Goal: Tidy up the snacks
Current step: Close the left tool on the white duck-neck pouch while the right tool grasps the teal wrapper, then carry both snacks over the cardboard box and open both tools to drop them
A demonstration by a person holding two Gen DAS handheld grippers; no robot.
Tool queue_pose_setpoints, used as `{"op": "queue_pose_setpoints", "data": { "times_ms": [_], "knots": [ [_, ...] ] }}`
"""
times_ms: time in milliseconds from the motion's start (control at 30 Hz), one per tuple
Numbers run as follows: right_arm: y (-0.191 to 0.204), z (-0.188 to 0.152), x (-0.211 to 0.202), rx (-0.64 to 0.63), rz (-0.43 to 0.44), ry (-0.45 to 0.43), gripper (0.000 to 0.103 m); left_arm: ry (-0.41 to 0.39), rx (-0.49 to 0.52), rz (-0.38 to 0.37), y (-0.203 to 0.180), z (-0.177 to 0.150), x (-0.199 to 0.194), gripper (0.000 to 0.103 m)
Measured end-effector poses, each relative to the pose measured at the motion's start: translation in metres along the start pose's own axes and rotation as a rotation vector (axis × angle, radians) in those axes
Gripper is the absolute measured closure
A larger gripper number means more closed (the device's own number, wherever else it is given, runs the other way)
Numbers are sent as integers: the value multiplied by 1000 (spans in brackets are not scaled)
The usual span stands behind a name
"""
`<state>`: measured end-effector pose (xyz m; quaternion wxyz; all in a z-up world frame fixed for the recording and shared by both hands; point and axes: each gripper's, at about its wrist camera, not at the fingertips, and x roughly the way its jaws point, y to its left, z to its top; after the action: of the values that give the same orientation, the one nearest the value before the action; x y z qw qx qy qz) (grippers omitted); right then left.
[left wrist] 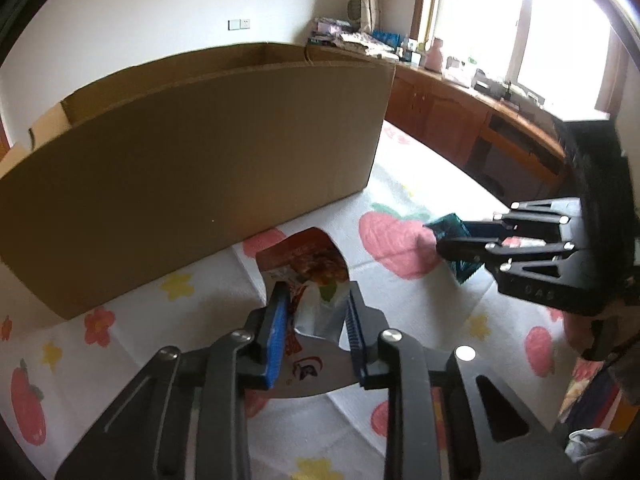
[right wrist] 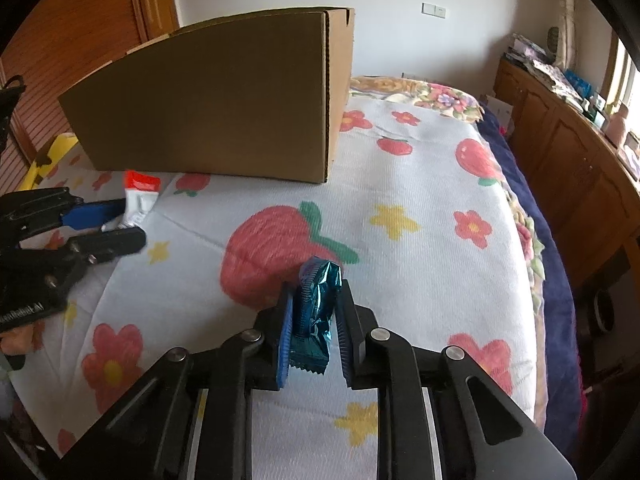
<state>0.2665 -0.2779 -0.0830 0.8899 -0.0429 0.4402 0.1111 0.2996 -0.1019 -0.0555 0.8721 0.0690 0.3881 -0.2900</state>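
Note:
My left gripper (left wrist: 318, 292) is shut on a red and silver snack pouch (left wrist: 308, 268), held above the bed; the pouch also shows in the right wrist view (right wrist: 138, 200). My right gripper (right wrist: 314, 300) is shut on a teal foil snack packet (right wrist: 316, 312), also held above the bed; it shows in the left wrist view (left wrist: 450, 236) at the right. A large open cardboard box (left wrist: 192, 168) stands on the bed beyond both grippers, and in the right wrist view (right wrist: 216, 112) it is ahead to the left. The box's inside is hidden.
The bed has a white cover with strawberries and flowers (right wrist: 400, 184). A wooden cabinet (right wrist: 560, 152) with clutter on top runs along the right under a window. A wooden door (right wrist: 80, 20) stands behind the box at the left.

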Motion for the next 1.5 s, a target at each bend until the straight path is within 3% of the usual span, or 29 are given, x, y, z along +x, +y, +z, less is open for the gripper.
{"op": "queue_pose_setpoints", "data": {
  "times_ms": [733, 1200, 1500],
  "knots": [
    [15, 8, -36, -22, 57, -92, 86, -102, -18, 33, 7, -2, -58, 84],
    [31, 65, -77, -77, 114, -229, 85, -211, -16, 108, 28, 32, -92, 84],
    [50, 117, -74, -127, 151, -302, 85, -278, -22, 170, 62, 70, -103, 83]
  ]
}}
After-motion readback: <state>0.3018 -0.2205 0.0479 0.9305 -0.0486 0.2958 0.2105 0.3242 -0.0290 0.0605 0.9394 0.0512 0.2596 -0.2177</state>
